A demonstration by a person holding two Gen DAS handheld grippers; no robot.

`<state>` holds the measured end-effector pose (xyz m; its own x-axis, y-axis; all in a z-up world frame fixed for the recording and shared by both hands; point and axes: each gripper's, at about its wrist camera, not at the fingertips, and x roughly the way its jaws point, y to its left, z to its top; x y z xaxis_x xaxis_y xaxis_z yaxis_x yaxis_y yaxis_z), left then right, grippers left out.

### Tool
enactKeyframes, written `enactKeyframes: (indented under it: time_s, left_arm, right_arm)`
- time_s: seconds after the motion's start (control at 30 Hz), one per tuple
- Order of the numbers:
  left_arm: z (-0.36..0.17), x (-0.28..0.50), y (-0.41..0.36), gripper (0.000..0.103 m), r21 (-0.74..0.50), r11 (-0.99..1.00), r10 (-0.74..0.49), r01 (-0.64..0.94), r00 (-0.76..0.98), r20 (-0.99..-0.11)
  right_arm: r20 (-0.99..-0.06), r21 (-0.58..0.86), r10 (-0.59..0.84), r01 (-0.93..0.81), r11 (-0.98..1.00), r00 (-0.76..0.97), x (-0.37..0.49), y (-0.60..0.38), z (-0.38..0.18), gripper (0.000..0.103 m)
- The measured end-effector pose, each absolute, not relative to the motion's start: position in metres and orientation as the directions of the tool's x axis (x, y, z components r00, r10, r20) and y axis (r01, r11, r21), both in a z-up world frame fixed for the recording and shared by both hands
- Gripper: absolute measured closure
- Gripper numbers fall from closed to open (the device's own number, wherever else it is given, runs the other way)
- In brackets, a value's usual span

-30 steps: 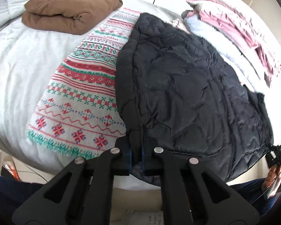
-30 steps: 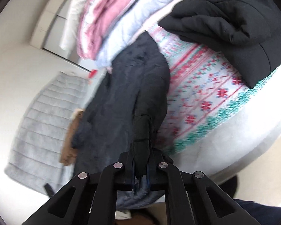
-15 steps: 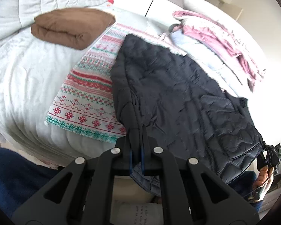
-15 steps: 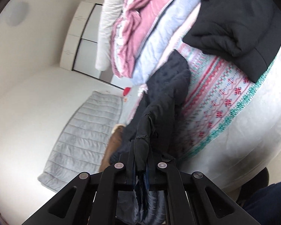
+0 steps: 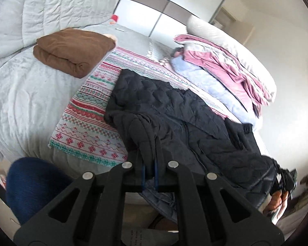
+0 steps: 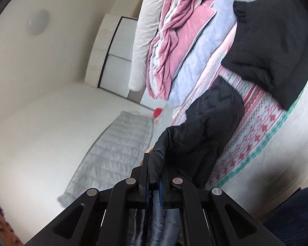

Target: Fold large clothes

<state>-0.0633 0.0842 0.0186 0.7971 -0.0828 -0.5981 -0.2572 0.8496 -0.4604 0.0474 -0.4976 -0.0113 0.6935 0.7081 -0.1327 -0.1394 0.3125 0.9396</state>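
Both tools are clamped on the near edge of the black jacket [image 5: 174, 114]: the left tool [image 5: 149, 172] pinches a bunched fold at the lower centre of its view, and the right tool [image 6: 155, 181] grips a thin hem at the lower centre of its own. The main risk, I judge, is slippage: the fabric looks slick and puffy, and the right grip holds only a narrow strip, so a quick pull could free it. If the two corners travel unevenly, the fold would likely land skewed or drag the patterned cloth [image 5: 88, 110] beneath. The jacket is quilted, dark and creased, with a paler grey lining showing at the lifted edge. Its far part lies on the patterned cloth on the bed [image 5: 20, 94], mid-frame, right of a folded brown garment [image 5: 71, 51] and left of a pink and lilac pile [image 5: 221, 69].
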Motion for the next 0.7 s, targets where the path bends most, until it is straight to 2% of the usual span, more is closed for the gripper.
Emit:
enactKeyframes:
  time_s: [0.23,0.43,0.57,0.7]
  left_arm:
    - [0.031,-0.024,0.108,0.096,-0.523,0.805,-0.099,-0.281,0.805,-0.585]
    - [0.055,0.056,0.130,0.096,-0.555,0.776,-0.097,-0.300,0.812,-0.575]
    - [0.056,0.137,0.150,0.096,-0.564,0.739,-0.064,-0.368,0.795,-0.603]
    - [0.025,0.215,0.165,0.096,-0.550,0.707,-0.051,-0.444,0.744,-0.666]
  right_arm:
    - [-0.119,0.941,0.695,-0.143,0.307,0.709,0.087,-0.494,0.001,0.098]
    - [-0.128,0.944,0.667,-0.116,0.309,0.734,0.158,-0.482,0.016,0.098]
    - [-0.168,0.954,0.665,-0.050,0.296,0.727,0.244,-0.467,0.018,0.097]
    - [-0.261,0.944,0.651,0.048,0.326,0.713,0.323,-0.452,-0.002,0.097]
